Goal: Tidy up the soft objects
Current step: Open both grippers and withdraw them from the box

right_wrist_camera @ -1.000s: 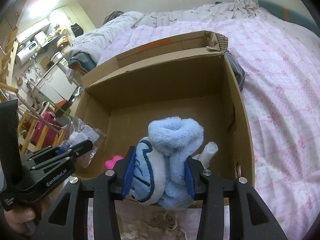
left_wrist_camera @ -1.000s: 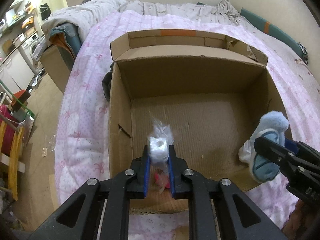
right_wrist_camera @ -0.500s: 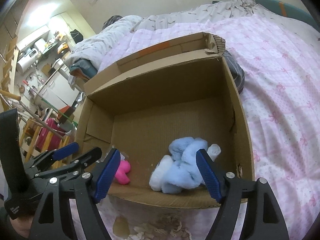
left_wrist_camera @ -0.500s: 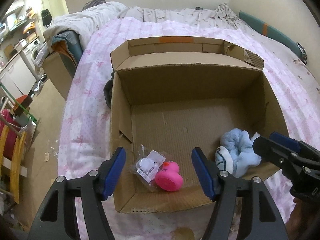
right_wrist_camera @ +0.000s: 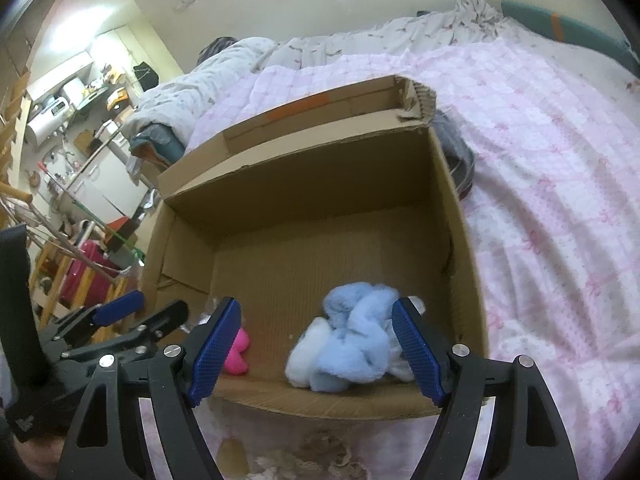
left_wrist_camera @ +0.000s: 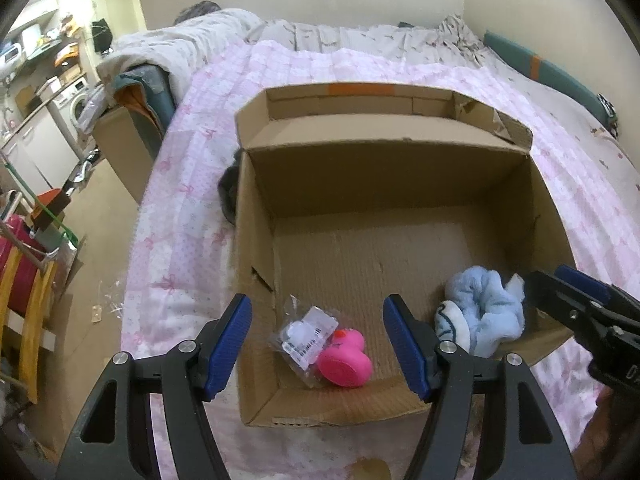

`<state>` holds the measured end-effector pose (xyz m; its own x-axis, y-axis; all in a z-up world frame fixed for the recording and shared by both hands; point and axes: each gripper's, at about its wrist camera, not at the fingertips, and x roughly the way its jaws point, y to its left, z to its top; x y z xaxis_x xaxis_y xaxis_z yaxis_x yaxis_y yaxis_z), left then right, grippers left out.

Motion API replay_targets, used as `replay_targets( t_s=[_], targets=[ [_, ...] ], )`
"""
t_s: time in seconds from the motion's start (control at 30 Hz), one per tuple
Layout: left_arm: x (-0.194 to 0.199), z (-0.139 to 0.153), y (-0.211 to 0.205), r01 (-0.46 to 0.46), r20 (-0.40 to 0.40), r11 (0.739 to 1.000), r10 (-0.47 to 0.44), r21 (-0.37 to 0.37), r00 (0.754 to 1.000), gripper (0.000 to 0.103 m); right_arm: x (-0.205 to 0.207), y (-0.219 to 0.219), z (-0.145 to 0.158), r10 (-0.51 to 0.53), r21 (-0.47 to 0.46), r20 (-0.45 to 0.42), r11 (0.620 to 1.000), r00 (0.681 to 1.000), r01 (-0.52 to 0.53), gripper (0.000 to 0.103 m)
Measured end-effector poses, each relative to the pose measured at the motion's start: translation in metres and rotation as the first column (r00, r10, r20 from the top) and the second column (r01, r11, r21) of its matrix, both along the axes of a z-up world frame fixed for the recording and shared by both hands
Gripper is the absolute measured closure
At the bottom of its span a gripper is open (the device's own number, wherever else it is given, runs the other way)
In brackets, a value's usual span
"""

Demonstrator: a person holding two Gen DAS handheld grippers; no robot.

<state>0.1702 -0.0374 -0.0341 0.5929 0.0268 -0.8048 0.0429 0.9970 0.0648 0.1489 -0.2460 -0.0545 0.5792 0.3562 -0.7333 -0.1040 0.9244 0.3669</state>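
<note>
An open cardboard box (left_wrist_camera: 384, 168) (right_wrist_camera: 304, 184) sits on a pink bedspread. Inside it, near the front wall, lie a pink rubber duck (left_wrist_camera: 346, 362) (right_wrist_camera: 237, 354) with a clear plastic bag (left_wrist_camera: 306, 334) leaning on it, and a fluffy light-blue and white soft toy (left_wrist_camera: 482, 312) (right_wrist_camera: 348, 348). My left gripper (left_wrist_camera: 318, 346) hangs open above the duck and bag, nothing between its blue pads. My right gripper (right_wrist_camera: 316, 352) is open over the blue toy without touching it. Each gripper also shows at the edge of the other's view.
The pink quilted bedspread (left_wrist_camera: 184, 216) (right_wrist_camera: 560, 184) surrounds the box. A dark object (right_wrist_camera: 456, 152) lies against the box's outer side. Left of the bed are bare floor (left_wrist_camera: 100, 248), a red suitcase (right_wrist_camera: 86, 276), wooden racks and kitchen appliances.
Both grippers went from shut to open. The bagged duck dropped from the left one and the blue toy from the right one; both now rest on the box floor.
</note>
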Motion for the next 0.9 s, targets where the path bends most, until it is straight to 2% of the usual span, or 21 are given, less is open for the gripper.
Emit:
replay_targets(
  t_s=[0.17,0.5,0.9],
  targets=[
    [-0.009,0.010,0.008,-0.017,0.044,1.000,0.016,0.012,0.999,0.038,-0.006,-0.008,0.005,-0.020,0.021,0.012,1.000,1.000,0.020,0.020],
    [-0.039,0.033,0.024,-0.032,0.087,0.999,0.032,0.004,0.996,0.038,-0.027,-0.008,0.019,0.003,-0.032,0.043,0.999,0.999,-0.002,0.021],
    [-0.090,0.046,0.045,-0.038,0.078,0.999,0.040,-0.018,0.996,0.038,-0.077,-0.019,0.035,-0.014,-0.026,0.060,1.000,0.998,0.015,0.021]
  ],
)
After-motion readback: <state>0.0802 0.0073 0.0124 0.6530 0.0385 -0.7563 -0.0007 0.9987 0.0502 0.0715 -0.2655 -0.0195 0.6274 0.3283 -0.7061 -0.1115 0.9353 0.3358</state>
